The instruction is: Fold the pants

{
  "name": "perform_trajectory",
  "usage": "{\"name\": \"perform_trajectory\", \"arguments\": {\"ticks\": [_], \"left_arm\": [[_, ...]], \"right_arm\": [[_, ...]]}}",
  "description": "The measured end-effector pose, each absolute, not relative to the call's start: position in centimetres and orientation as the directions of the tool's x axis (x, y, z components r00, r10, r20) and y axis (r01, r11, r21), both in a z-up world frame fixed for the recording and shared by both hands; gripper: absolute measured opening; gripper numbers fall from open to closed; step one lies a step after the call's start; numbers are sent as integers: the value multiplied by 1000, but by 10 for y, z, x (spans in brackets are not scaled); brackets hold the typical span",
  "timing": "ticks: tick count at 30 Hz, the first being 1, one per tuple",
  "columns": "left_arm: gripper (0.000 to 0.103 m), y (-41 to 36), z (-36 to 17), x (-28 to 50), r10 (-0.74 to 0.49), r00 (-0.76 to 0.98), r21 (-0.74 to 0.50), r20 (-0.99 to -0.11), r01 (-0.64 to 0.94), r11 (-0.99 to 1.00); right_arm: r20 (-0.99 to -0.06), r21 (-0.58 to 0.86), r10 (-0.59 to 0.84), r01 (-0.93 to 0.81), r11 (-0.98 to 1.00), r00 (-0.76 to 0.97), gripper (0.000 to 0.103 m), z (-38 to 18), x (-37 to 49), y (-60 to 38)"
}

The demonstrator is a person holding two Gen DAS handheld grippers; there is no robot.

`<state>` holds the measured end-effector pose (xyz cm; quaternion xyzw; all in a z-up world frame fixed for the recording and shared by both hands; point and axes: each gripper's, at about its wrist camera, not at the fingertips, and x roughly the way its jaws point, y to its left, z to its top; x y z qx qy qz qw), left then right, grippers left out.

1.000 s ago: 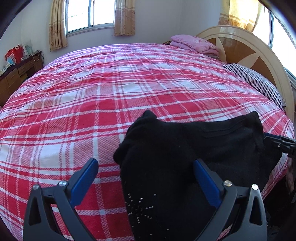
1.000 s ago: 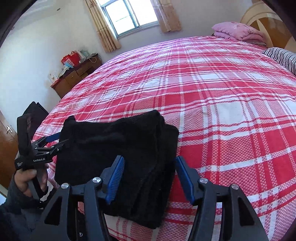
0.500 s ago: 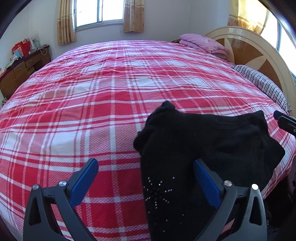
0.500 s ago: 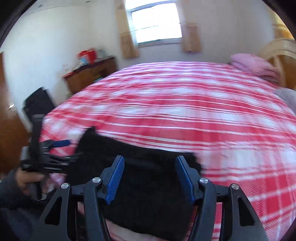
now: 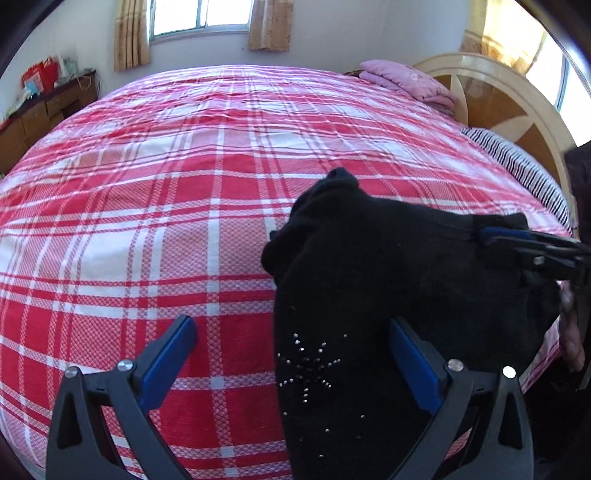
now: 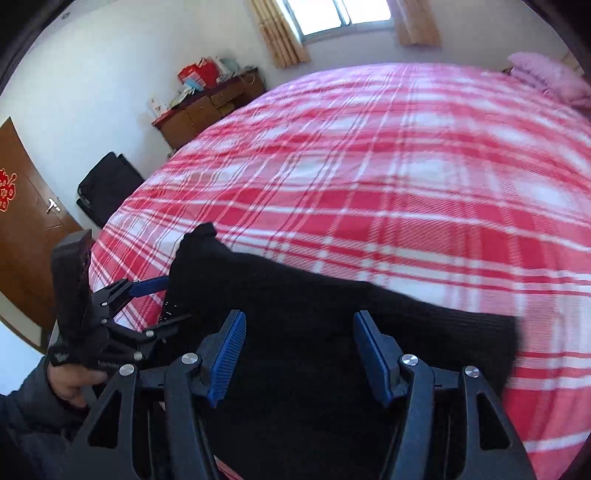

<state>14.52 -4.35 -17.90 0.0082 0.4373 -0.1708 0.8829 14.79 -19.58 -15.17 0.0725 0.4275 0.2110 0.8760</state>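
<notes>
Pants (image 5: 388, 280) lying on bed (image 5: 184, 184), long axis crossing your fingers. Left gripper (image 5: 291, 350) gaping wide, one finger (image 5: 410, 354) over cloth. Right gripper (image 6: 299, 350) wide, nearer, straddling cloth.

Bright daylight from window (image 5: 201, 16), motion blur in right view, fisheye-curved dark corners

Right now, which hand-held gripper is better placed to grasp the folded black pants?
Probably the right hand-held gripper: open, with the pants filling its gap. The left hand-held gripper is half over bare bedspread.
</notes>
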Motion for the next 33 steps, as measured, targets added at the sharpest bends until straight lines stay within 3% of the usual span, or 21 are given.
{"name": "perform_trajectory", "arguments": {"ticks": [4, 7, 9, 15, 18, 24, 33], "left_arm": [[103, -47, -177, 142, -292, 572, -126, -766, 312, 942], [103, -51, -178, 141, -302, 579, -131, -758, 318, 939], [103, -53, -180, 141, -318, 581, -142, -749, 327, 934], [103, -54, -185, 142, -358, 579, -177, -733, 346, 922], [103, -56, -185, 142, -355, 582, -170, -732, 349, 922], [103, -59, -186, 143, -361, 585, -163, -726, 364, 917], [103, -59, -187, 145, -371, 593, -153, -714, 385, 910]], "right_arm": [[-711, 313, 348, -168, 935, 611, 62, -142, 122, -254], [-780, 222, 210, -54, 974, 589, 62, -158, 106, -278], [-796, 259, 245, -54, 964, 553, 62, -171, 102, -282], [-727, 414, 386, -87, 906, 568, 62, -182, 105, -281], [-732, 347, 339, -105, 932, 591, 62, -186, 108, -270], [-708, 430, 388, -76, 900, 590, 57, -189, 110, -288], [-716, 349, 349, -123, 929, 605, 58, -190, 106, -279]]}}
